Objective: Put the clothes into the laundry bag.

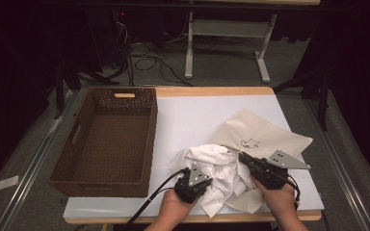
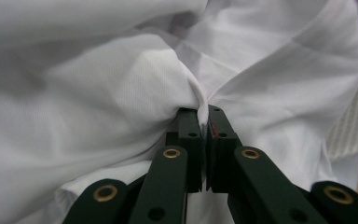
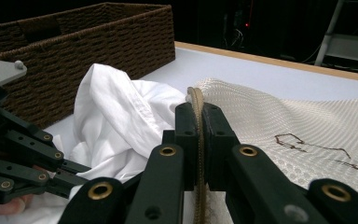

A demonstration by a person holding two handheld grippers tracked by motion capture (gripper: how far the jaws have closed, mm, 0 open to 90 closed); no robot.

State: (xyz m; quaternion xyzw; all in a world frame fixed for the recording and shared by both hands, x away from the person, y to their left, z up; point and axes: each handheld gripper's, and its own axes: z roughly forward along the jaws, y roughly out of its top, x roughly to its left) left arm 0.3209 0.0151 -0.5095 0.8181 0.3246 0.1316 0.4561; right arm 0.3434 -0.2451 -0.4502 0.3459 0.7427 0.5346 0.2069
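- Stuffing laundry into a bag looks like the step in hand: white garment [image 1: 217,173] lies bunched at the near edge of the worktop [image 1: 192,115], partly on and at the mouth of the cream mesh bag [image 1: 260,132].
- Wicker basket [image 1: 107,139] sits on the left of the worktop, well apart from the cloth, nothing visible inside.
- Mesh bag lies flat right of centre, small dark logo on top, mouth toward the person.
- White garment [image 2: 121,93] is crumpled, mostly outside the bag; how much is inside, cannot tell.
- Left gripper [image 1: 193,182]: jaws closed tight on a pinched fold of the white garment, seen in the left gripper view.
- Right gripper [image 3: 198,121]: jaws clamped on the corded rim of the mesh bag [image 3: 307,126], holding the edge up.
- Next move, judged: right keeps the mouth lifted open while left pushes the fold deeper in; risk is cloth snagging on the rim.
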